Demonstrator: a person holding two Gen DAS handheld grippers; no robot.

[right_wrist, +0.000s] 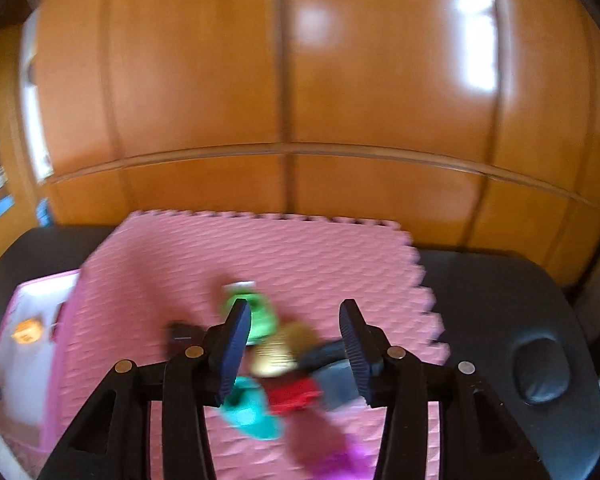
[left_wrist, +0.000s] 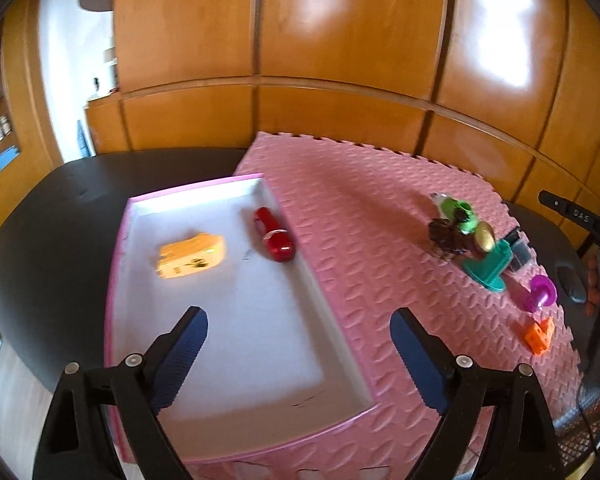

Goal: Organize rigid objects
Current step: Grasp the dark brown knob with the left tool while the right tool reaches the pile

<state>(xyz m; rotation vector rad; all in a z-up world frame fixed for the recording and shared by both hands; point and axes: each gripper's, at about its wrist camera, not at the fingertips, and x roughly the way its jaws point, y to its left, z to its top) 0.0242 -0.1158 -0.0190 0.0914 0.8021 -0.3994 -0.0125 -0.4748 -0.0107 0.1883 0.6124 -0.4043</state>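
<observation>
A big black table (left_wrist: 40, 216) holds a pink foam mat with a bumpy top (left_wrist: 360, 216). On the left side of the mat sits a shallow pink box with a white inside (left_wrist: 260, 344). Two things already lie in the box: a yellow block-shaped toy (left_wrist: 192, 260) and a shiny red bottle-shaped toy (left_wrist: 274, 240). The red one lies along the box's far right wall.

The other small toys sit in a heap on the right part of the mat, well apart from the box. In the heap are a green toy (left_wrist: 458, 210), a dark brown toy (left_wrist: 444, 238), a gold oval piece (left_wrist: 485, 237) and a teal plastic stand (left_wrist: 488, 266). A purple round toy (left_wrist: 542, 292) and a small orange cube with holes (left_wrist: 539, 334) lie a bit nearer.

The left gripper (left_wrist: 300, 356) hangs over the near part of the box. Its jaws stand wide apart and hold nothing.

The right gripper (right_wrist: 296, 340) points down at the heap. The view is blurry, but its jaws stand partly apart with nothing between them. The gold piece and the other heap toys show just beyond the fingertips, so the heap lies straight ahead and below. The right hand is much nearer to the heap, so it looks like the one to pick up next. The box lies off to its left.
</observation>
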